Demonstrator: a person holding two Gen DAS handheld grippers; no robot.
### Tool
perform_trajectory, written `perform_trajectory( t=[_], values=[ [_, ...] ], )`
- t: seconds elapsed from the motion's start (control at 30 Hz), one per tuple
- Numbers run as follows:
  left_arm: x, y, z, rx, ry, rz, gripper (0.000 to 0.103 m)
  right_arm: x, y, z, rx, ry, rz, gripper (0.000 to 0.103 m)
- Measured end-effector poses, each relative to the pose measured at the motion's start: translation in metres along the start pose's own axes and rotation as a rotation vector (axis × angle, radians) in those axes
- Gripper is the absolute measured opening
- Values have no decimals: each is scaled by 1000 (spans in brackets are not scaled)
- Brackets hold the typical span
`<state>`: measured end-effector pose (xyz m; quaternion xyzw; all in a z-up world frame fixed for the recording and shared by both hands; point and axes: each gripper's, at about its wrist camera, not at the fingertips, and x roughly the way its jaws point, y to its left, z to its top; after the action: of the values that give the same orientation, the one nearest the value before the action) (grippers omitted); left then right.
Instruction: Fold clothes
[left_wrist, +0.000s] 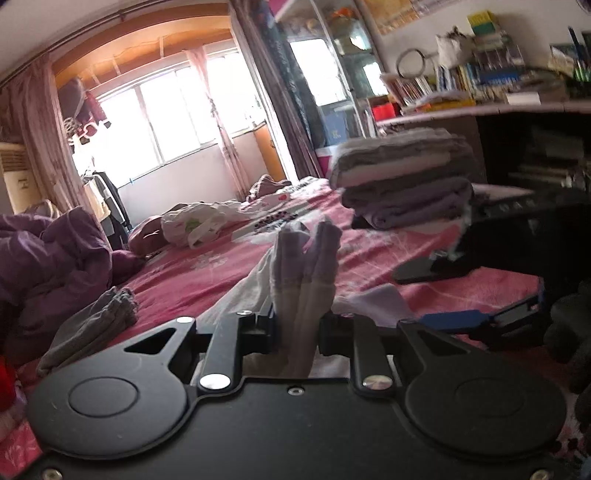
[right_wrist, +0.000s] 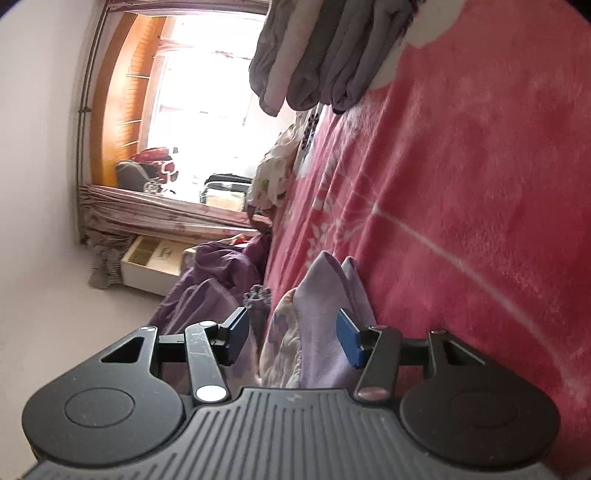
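My left gripper (left_wrist: 297, 326) is shut on a bunched pale lilac garment (left_wrist: 306, 266) that stands up between its jaws above the pink bedspread (left_wrist: 207, 273). My right gripper (right_wrist: 293, 338) is open, its jaws either side of the same lilac garment (right_wrist: 317, 306) without pinching it. In the left wrist view the right gripper (left_wrist: 480, 291) lies low at the right, beside the garment's white edge. A stack of folded grey and lilac clothes (left_wrist: 402, 181) sits on the bed beyond; it also shows in the right wrist view (right_wrist: 325, 51).
A crumpled grey garment (left_wrist: 92, 325) lies at the left on the bed. A purple quilt (left_wrist: 48, 266) is heaped at the far left. A white plastic bag (left_wrist: 192, 221) lies further back. A dark desk with books (left_wrist: 517, 122) stands at the right.
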<state>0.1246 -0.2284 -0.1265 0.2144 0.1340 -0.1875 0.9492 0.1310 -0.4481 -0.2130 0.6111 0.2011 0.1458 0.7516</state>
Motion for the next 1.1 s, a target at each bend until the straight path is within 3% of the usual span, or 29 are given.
perform_trajectory(
  t=[0.23, 0.3, 0.37, 0.43, 0.5, 0.6, 0.67, 0.73, 0.8, 0.93, 1.1],
  values=[
    [11, -41, -7, 106, 39, 40, 19, 0, -18, 5, 165, -23, 103, 52],
    [14, -47, -11, 142, 56, 57, 19, 2, -14, 8, 130, -11, 108, 57],
    [16, -57, -16, 204, 63, 73, 18, 5, -7, 11, 91, 5, 112, 70],
    [17, -65, -20, 267, 66, 85, 18, 8, 0, 15, 77, 23, 136, 77],
    [19, -70, -22, 317, 72, 89, 18, 12, 7, 16, 48, 48, 134, 78],
    [17, -67, -21, 330, 85, 62, 20, 26, 16, 12, -35, 119, 53, 73],
    [9, -54, -18, 299, 94, 8, 27, 32, 18, 8, -74, 144, 10, 52],
    [-4, -34, -12, 241, 108, -57, 40, 32, 9, 8, -25, 146, 24, 45],
    [-24, -16, -5, 183, 103, -119, 46, 32, 4, 9, -2, 148, 32, 37],
    [-38, 40, -7, -33, 111, -87, 44, 30, 9, 7, -49, 141, 13, 28],
    [-47, 110, -13, -313, 132, -31, 39, 25, 12, 5, -104, 123, -34, 27]
  ],
)
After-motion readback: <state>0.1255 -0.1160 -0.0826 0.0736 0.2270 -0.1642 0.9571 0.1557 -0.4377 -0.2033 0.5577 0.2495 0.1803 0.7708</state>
